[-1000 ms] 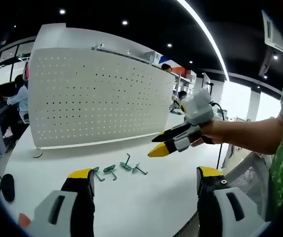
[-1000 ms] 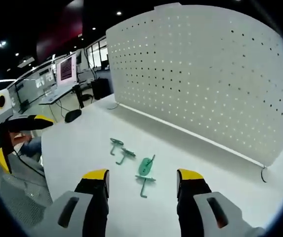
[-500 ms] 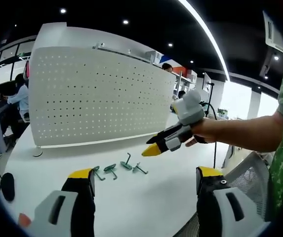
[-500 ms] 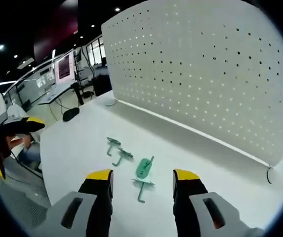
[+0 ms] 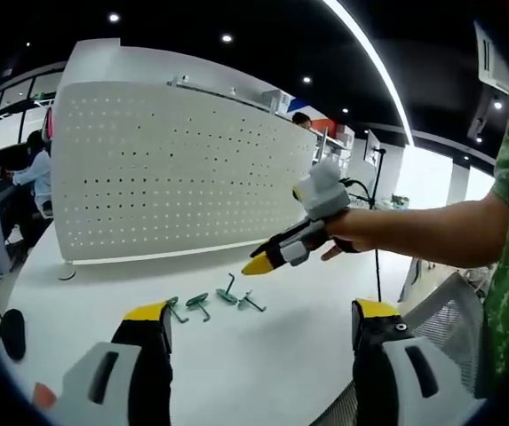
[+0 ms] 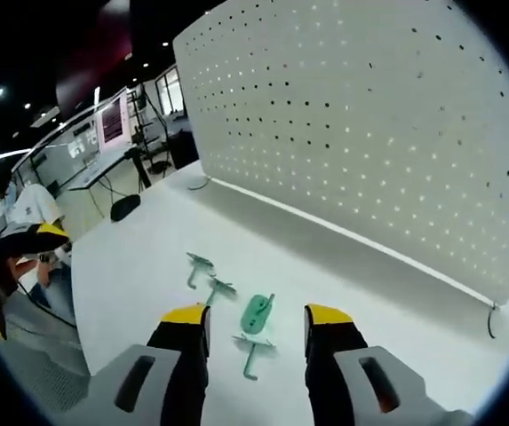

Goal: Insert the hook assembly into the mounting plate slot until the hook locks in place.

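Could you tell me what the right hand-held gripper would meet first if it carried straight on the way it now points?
Probably the green hook lying on the white table between its open jaws; depth is uncertain.

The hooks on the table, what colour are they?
Green; the hooks show best in the right gripper view.

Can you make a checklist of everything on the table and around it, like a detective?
Surface: smooth white table, mostly bare.
Job's things: four small green metal hooks lie loose on the table; the upright white perforated metal panel has no hook in it yet.
Clutter: a black oval object near the table's edge.
Grippers: right tool open, hovering over the hooks; left tool open, nothing in it.
Cables: a thin dark cable hangs at the panel's end.
Surroundings: office with monitors, ceiling lights and a seated person.
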Action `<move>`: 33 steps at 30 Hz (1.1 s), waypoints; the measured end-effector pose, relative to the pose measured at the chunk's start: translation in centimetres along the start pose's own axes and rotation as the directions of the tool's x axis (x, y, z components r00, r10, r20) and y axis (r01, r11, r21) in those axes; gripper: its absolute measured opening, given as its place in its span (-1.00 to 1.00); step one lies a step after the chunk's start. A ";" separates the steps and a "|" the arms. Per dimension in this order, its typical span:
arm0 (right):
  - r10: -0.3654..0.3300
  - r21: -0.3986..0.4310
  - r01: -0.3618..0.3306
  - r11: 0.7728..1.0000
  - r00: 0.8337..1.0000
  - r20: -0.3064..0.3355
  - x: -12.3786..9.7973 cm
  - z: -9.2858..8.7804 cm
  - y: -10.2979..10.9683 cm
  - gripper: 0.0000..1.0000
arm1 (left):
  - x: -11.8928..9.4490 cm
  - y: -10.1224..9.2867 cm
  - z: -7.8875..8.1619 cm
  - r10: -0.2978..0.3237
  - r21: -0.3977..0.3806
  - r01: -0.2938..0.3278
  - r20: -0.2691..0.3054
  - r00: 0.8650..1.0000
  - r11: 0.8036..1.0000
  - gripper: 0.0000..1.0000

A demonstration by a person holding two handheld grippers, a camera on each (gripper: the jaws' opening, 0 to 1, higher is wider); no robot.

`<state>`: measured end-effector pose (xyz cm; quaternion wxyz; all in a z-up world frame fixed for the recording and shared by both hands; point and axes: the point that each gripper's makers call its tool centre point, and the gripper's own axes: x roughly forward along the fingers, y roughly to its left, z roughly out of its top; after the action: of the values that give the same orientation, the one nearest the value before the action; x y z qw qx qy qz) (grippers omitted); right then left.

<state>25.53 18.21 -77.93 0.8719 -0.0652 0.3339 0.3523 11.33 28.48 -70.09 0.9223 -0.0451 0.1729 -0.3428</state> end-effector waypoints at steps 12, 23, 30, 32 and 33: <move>0.015 0.000 -0.015 1.000 0.999 -0.039 1.4 -0.1 -0.4 -0.22 | 0.1 0.3 -0.2 0.004 -0.006 -0.004 -0.006 1.000 1.000 0.70; 0.030 -0.003 -0.030 1.000 0.996 -0.080 2.7 -0.8 -0.6 -0.26 | 0.1 0.5 -0.4 0.011 -0.012 -0.011 -0.013 1.000 1.000 0.69; 0.039 0.006 -0.038 0.999 0.994 -0.105 3.5 -1.2 -0.9 -0.31 | 0.1 0.5 -0.4 0.014 -0.012 -0.014 -0.014 1.000 1.000 0.69; 0.041 0.010 -0.040 0.999 0.993 -0.111 3.6 -1.4 -1.0 -0.32 | 0.1 0.6 -0.4 0.015 -0.012 -0.015 -0.015 1.000 1.000 0.69; 0.043 0.012 -0.042 0.999 0.993 -0.113 3.7 -1.5 -1.0 -0.33 | 0.1 0.6 -0.4 0.015 -0.014 -0.015 -0.016 1.000 1.000 0.69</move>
<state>27.32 19.07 -81.48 0.8442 -0.0740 0.3857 0.3648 11.60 28.86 -70.64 0.9230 -0.0474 0.1830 -0.3352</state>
